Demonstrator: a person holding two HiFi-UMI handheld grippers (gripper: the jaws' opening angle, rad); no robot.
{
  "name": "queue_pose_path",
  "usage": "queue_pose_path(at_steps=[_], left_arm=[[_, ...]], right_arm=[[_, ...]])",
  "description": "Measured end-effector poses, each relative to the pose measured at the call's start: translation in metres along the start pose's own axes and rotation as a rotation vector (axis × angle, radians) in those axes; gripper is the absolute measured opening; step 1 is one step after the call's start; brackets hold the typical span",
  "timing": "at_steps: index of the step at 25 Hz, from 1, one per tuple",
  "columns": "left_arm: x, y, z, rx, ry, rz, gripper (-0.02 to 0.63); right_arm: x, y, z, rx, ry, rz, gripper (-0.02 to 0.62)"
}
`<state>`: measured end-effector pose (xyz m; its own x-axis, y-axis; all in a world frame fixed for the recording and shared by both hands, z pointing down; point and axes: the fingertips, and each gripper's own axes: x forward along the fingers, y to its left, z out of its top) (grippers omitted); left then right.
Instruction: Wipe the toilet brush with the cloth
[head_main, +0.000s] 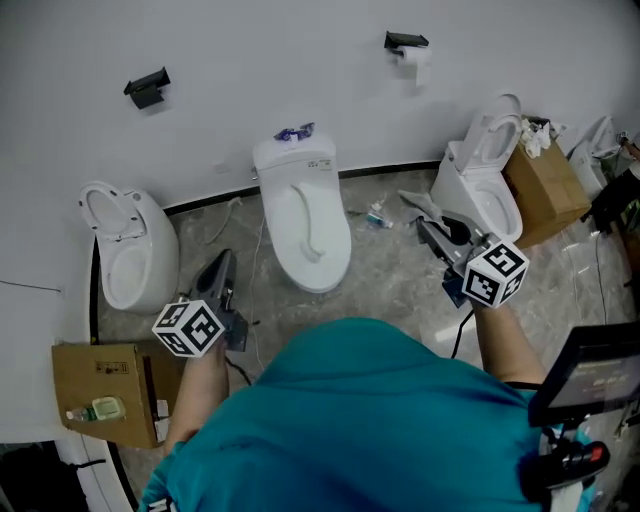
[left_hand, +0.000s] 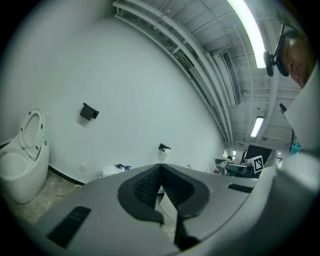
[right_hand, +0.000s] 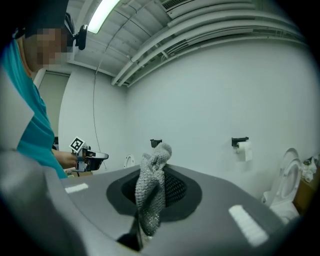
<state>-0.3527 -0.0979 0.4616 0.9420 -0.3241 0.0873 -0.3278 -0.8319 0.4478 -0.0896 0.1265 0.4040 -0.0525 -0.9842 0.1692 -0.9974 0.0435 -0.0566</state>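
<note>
My right gripper is shut on a grey knitted cloth, which sticks up between the jaws and hangs down in front of them. In the head view that gripper points toward the right-hand toilet, with the cloth at its tip. My left gripper is shut with nothing between its jaws. In the head view it is held level between the left toilet and the middle toilet. No toilet brush is identifiable in any view.
A small blue item lies on the middle toilet's tank. Cardboard boxes stand at the lower left and beside the right toilet. A paper roll holder hangs on the wall. Small objects and a cable lie on the floor.
</note>
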Motion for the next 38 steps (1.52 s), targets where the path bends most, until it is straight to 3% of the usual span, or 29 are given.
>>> queue_pose_path(at_steps=[8, 13, 18, 25, 32, 35, 38], left_arm=[[0.056, 0.059, 0.005, -0.038, 0.059, -0.008, 0.008], [0.097, 0.074, -0.015, -0.062, 0.098, 0.046, 0.008], [0.156, 0.074, -0.031, -0.071, 0.079, 0.162, 0.008], [0.220, 0.056, -0.067, -0.182, 0.012, 0.396, 0.008], [0.240, 0.058, -0.122, -0.266, 0.047, 0.592, 0.009], [0.236, 0.071, -0.158, -0.367, 0.065, 0.637, 0.009], [0.227, 0.086, -0.197, -0.510, 0.083, 0.641, 0.009]], right_arm=[[0.077, -0.029, -0.003, 0.018, 0.046, 0.005, 0.029], [0.116, -0.081, -0.013, 0.042, 0.045, 0.046, 0.029], [0.162, -0.160, -0.019, 0.025, 0.050, 0.186, 0.029], [0.238, -0.239, -0.003, -0.058, 0.104, 0.465, 0.029], [0.294, -0.246, -0.015, -0.089, 0.152, 0.693, 0.029], [0.313, -0.233, -0.024, -0.087, 0.173, 0.747, 0.029], [0.329, -0.217, -0.024, -0.067, 0.169, 0.748, 0.029]])
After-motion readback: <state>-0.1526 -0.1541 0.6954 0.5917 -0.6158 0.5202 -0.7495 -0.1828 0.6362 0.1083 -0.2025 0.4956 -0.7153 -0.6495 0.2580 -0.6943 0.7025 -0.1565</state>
